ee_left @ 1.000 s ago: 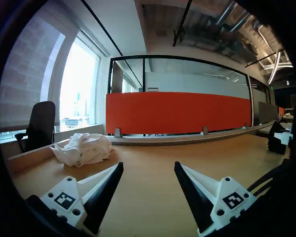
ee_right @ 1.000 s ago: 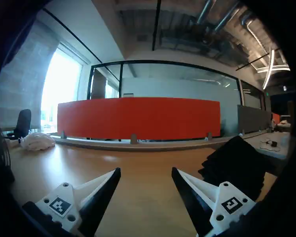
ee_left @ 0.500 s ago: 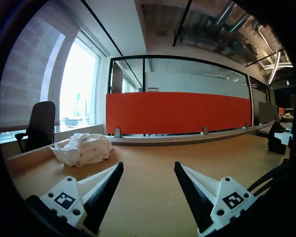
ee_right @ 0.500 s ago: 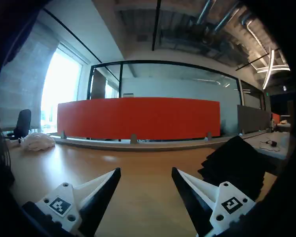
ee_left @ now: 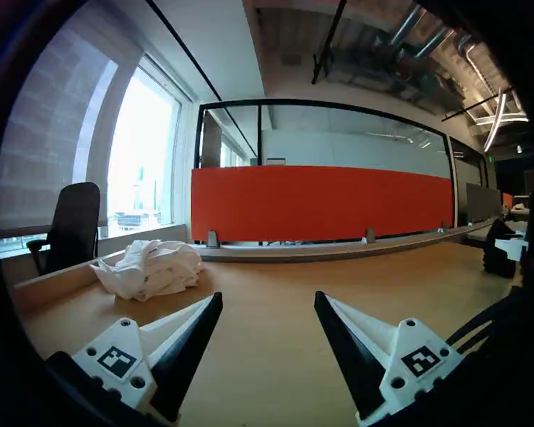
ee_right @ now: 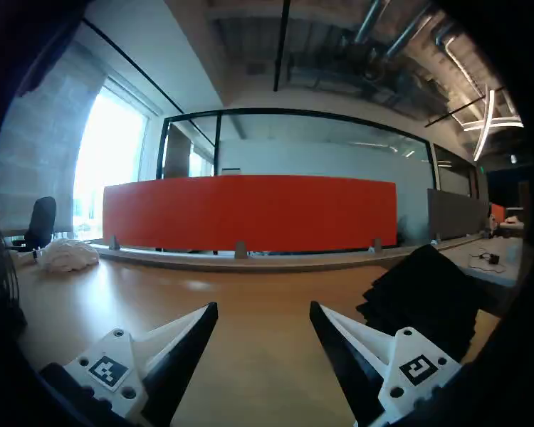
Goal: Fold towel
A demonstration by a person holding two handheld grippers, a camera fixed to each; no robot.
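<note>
On wooden desk point(ee_left: 281, 281), ahead-left of you: white towel point(ee_left: 152, 267) in crumpled heap, untouched. Your left gripper point(ee_left: 267, 294) empty, fingers spread. Your right gripper point(ee_right: 262, 304) empty, fingers spread, well apart from towel. Folding not begun; whole task left.

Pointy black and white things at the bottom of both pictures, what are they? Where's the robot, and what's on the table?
There is no robot arm here. A person holds a pair of tongs in each hand, and a small camera rides on each pair, looking forward along its two fingers. The left gripper view looks out from the left tongs. The right gripper view looks out from the right tongs. Both are open and hold nothing. They point across a wooden table. A crumpled white towel lies on it near the window, not yet folded. A dark folded stack sits close to the right tongs. An orange screen stands along the table's far edge.
</note>
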